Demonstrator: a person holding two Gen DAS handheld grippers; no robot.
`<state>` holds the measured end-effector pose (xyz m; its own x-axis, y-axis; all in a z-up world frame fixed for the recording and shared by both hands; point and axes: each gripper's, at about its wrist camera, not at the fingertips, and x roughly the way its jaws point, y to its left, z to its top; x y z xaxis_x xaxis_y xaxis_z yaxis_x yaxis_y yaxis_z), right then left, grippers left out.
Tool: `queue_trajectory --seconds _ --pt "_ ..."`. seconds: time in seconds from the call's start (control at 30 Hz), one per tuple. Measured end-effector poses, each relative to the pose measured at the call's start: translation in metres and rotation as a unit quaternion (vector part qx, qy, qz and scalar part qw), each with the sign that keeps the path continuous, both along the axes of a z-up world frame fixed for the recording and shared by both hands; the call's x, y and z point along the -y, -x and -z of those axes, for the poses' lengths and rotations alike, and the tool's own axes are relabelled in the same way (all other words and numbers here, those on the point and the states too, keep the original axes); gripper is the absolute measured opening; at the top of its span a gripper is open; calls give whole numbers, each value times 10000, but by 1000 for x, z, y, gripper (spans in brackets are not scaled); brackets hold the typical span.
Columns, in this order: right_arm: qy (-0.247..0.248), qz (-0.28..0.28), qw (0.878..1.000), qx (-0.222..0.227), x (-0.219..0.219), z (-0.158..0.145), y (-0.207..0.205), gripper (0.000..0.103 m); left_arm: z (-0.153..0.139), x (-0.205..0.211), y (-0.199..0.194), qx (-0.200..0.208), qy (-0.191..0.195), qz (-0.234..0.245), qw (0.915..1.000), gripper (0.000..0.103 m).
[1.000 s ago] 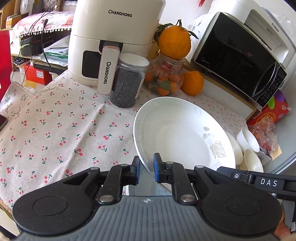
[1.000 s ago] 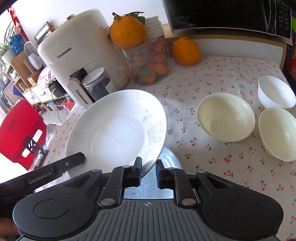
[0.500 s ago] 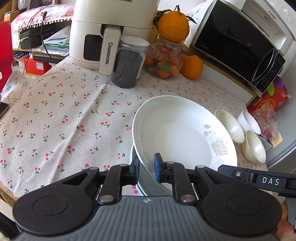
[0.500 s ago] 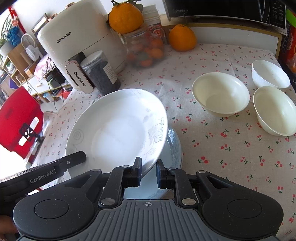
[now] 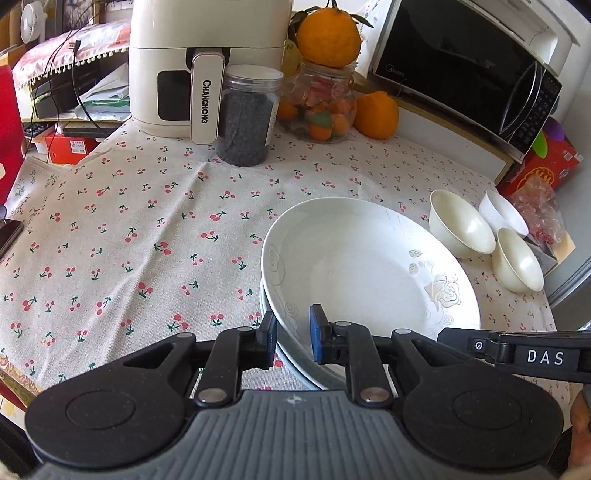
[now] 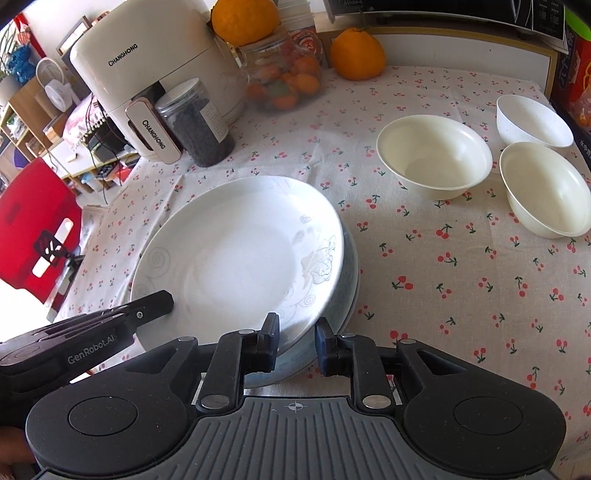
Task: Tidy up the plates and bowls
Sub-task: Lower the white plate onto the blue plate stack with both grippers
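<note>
Lowered onto the plate stack (image 6: 347, 291), the rose-patterned plate (image 5: 369, 273) now rests there; left gripper (image 5: 293, 334) and right gripper (image 6: 297, 341) jaws are opening around its rim. Three bowls (image 6: 434, 155) beside the stack remain unstacked.

the top plate (image 6: 236, 254) is hiding most of the lower plate (image 6: 351, 280); the frame edge is cutting off the microwave (image 6: 443, 14).

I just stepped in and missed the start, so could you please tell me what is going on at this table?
A person is stacking dishes with two handheld grippers. The left gripper and the right gripper each straddle the near rim of the white plate, which now sits on another plate on the cherry-print tablecloth. Both sets of fingers are opening, letting the plate go. Three bowls wait unstacked further right.
</note>
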<state>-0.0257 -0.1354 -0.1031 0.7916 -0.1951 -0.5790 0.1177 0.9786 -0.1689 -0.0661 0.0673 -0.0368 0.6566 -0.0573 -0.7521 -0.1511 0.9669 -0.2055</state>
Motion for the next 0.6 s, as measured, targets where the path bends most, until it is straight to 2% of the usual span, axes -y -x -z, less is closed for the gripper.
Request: queue_trajectory --seconds 0.17,0.6 --pt "89 31 10000 30 -2 1 -2 21 0 6 -1 39 -272 28 9996 18" --pt "186 122 9997 81 -3 2 -9 21 2 9 -6 73 -495 20 9987 18"
